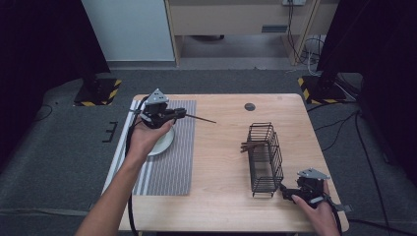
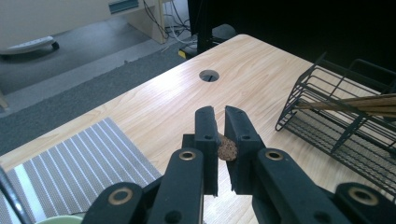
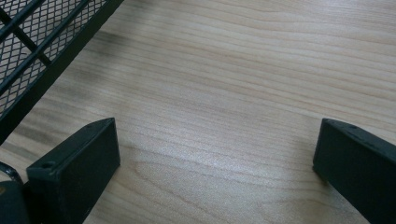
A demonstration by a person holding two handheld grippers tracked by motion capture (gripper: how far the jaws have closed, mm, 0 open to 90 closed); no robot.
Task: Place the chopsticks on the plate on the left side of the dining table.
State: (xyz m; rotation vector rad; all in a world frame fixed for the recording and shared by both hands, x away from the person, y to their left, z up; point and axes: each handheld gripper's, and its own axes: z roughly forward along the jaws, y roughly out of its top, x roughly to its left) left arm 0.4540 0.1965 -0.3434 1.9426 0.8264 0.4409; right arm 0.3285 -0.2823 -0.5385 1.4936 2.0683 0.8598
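Chopstick (image 1: 199,118) pinched in left tool (image 2: 220,128) over mat (image 1: 167,162) w/ plate (image 1: 164,142); right tool (image 3: 215,154) spread beside wire basket (image 1: 265,157).

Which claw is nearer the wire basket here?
Right. The right claw sits open just beside the wire basket's near corner; the left claw, shut on a chopstick, is over the striped placemat.

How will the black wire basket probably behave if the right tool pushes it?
The wire basket lies on its side, open and thin-barred, so it probably is light and slides easily on the smooth table. The chopsticks inside may shift or slip out.
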